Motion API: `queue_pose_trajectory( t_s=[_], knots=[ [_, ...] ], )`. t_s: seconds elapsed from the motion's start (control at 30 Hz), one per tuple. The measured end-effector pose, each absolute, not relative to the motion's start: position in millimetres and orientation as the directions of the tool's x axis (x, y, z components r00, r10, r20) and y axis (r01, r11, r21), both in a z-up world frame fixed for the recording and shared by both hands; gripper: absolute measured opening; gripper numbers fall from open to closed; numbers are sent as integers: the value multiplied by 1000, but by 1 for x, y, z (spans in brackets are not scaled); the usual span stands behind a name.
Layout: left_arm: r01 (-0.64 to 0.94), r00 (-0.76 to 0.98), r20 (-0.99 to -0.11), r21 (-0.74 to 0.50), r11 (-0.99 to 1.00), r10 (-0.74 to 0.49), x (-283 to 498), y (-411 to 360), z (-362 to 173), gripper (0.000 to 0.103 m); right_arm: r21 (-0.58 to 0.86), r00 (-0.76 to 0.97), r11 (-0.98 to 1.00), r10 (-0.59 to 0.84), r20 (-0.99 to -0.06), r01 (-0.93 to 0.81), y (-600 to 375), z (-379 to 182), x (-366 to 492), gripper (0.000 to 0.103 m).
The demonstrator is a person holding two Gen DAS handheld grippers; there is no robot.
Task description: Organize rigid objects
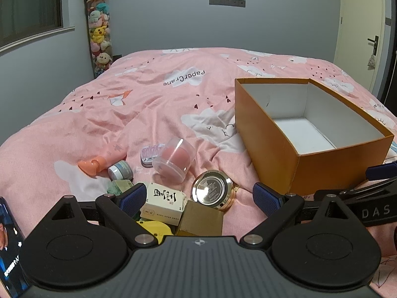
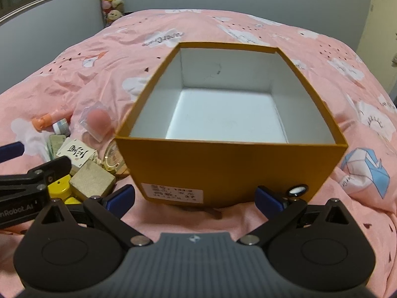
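Note:
An empty orange box (image 1: 270, 146) with a white inside stands on the pink bed; it also fills the right wrist view (image 2: 230, 164). Left of it lies a pile of small items: a clear jar with a pink puff (image 1: 173, 160), a round gold tin (image 1: 212, 193), a white carton with black characters (image 1: 165, 200), a brown cube box (image 1: 201, 219), a yellow item (image 1: 155, 228), a small silver jar (image 1: 120, 170) and a peach tube (image 1: 99, 161). My left gripper (image 1: 199, 197) is open just above the pile. My right gripper (image 2: 194, 197) is open and empty in front of the box.
A pink quilt (image 1: 148, 99) covers the whole bed. A phone with a lit screen (image 1: 10, 250) lies at the near left. A tall tube of plush toys (image 1: 99, 32) stands by the far wall. A door (image 1: 359, 32) is at the right.

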State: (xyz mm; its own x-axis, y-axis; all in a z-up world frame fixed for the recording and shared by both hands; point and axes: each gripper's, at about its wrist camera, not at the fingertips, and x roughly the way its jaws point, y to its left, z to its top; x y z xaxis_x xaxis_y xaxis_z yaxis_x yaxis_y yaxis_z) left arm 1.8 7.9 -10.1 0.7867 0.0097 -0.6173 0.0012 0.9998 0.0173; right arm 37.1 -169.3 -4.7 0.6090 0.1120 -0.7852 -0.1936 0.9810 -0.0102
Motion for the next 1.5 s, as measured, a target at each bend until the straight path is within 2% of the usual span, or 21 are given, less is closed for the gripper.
queue_pose_trajectory(
  t_s=[0.33,0.4,0.47,0.57,0.6,0.67,0.9,1.07,1.17,1.43,1.5],
  knots=[
    [18,782,-623,18,1000,-3,9,12,3,102,-79,654,949,149,-742,-306,-153,11,39,101],
    [23,780,-626,14,1000,-9,12,15,5,92,-85,651,942,158,-742,-325,-150,13,43,100],
    [12,780,-625,9,1000,-4,14,19,8,89,-87,651,935,170,-740,-343,-148,15,45,99],
    [-13,787,-616,3,1000,12,15,25,14,86,-90,647,923,190,-739,-374,-143,22,43,91],
    [-15,788,-616,2,1000,13,16,26,16,85,-91,651,919,201,-732,-385,-142,26,41,80],
    [-18,789,-614,-2,1000,13,17,30,18,84,-100,661,904,225,-716,-416,-136,34,37,71],
    [-68,777,-629,-67,995,10,31,54,21,84,-108,648,838,325,-688,-535,-110,47,51,70],
    [-129,745,-667,-109,986,24,45,82,15,84,-103,609,798,362,-705,-593,-87,36,73,69],
    [-143,719,-695,-155,977,-5,51,101,6,84,-93,571,770,381,-727,-632,-69,28,86,60],
    [-169,643,-764,-208,963,-52,55,123,-17,80,-74,465,691,399,-790,-719,-32,-3,108,60],
    [-170,629,-775,-216,961,-62,56,124,-21,80,-43,419,682,397,-817,-730,-30,-14,112,57]
  ],
)
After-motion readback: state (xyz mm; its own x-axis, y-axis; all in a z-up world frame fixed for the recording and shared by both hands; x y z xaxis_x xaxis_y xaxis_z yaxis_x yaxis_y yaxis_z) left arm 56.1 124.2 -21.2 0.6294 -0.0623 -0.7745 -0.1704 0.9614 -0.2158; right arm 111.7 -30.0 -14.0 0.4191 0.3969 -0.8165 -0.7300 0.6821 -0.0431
